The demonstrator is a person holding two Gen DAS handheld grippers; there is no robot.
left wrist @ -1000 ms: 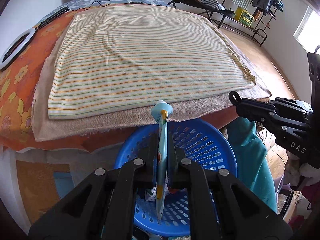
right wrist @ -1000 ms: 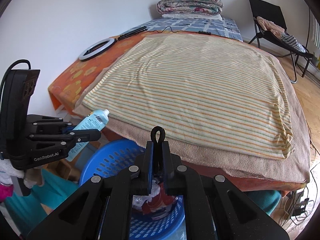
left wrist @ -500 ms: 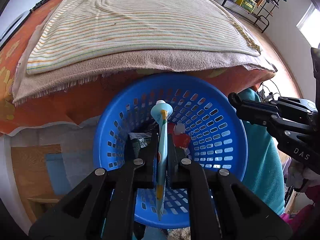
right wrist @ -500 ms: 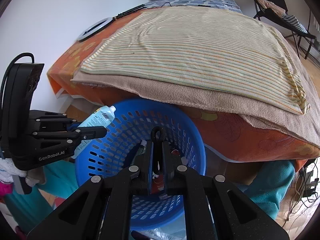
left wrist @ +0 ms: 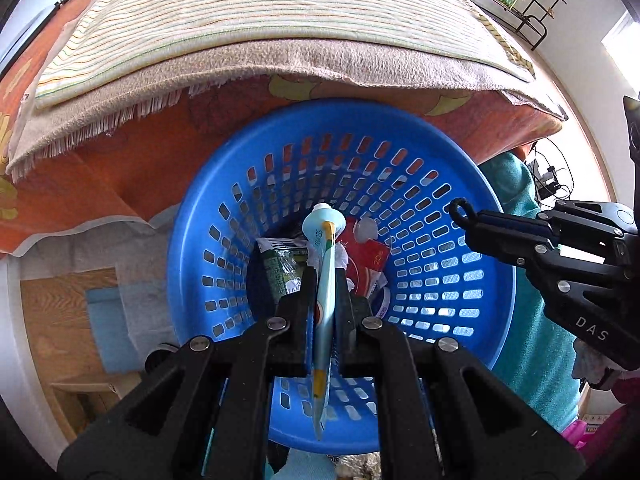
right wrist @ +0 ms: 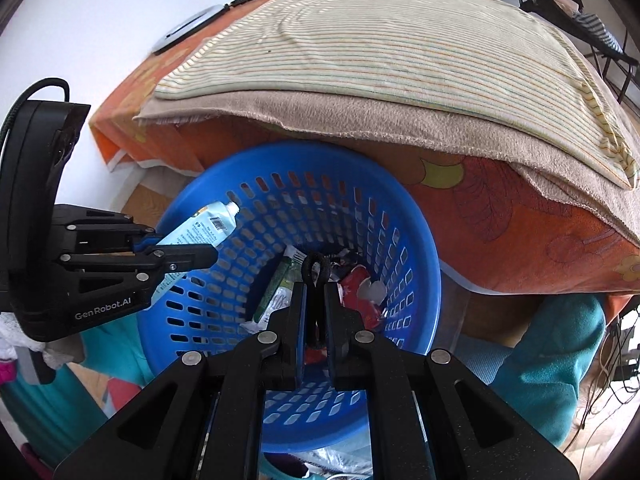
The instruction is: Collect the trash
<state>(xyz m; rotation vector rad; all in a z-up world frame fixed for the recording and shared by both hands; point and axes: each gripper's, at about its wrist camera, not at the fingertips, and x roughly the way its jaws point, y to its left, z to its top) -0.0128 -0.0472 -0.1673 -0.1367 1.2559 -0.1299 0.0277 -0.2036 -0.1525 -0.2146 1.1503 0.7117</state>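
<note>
Basket first: your left gripper [left wrist: 325, 280] pinches the flattened pale-blue plastic tube [left wrist: 323, 300], your right gripper [right wrist: 316, 300] a small black loop [right wrist: 316, 270], both above the perforated blue plastic basket [left wrist: 472, 320]; release them over its middle.

Daylight is filling the room, and it is coming in from a window [left wrist: 624, 36] that is blowing out to pure white at the right edge of the left view. The striped blanket [right wrist: 384, 52] is lying evenly lit, without hard shadows. Under the bed's edge a soft shadow is falling over the far rim of the blue basket [left wrist: 496, 280]. Both pictures are staying sharp in the middle, while the fisheye lenses are bending the bed into an arch and darkening the corners to black. The black fingers [right wrist: 334, 316] are showing little detail.
</note>
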